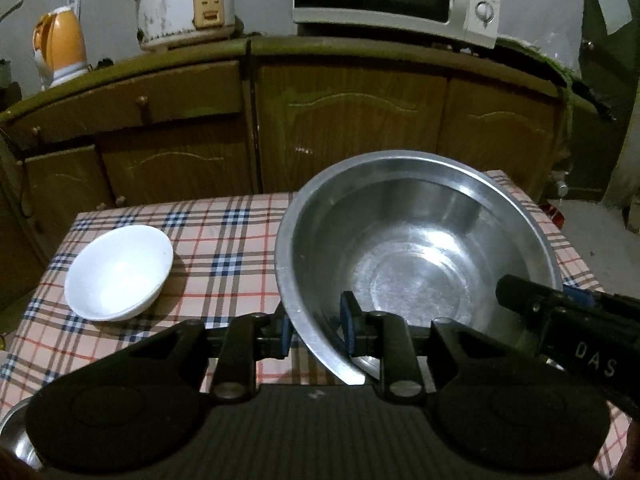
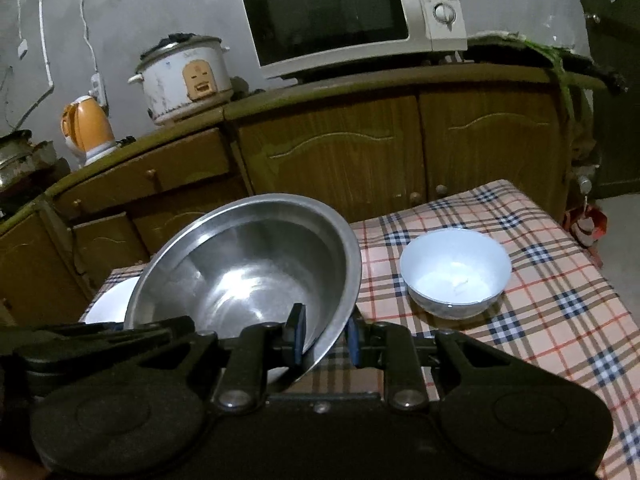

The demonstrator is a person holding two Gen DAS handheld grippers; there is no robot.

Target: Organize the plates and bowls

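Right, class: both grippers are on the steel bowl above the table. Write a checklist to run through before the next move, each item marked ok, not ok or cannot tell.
1. Left gripper shut on the steel bowl rim: ok.
2. Right gripper shut on the opposite rim: ok.
3. Steel bowl empty: ok.
4. Bowl level: not ok, it tilts in both views.
5. White bowl apart from the steel bowl: ok.
6. Second white bowl on the table upright, empty: ok.

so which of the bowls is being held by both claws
The large shiny steel bowl, clamped at its rim by the left claw and right claw. The two smaller white bowls sit untouched on the checked tablecloth.
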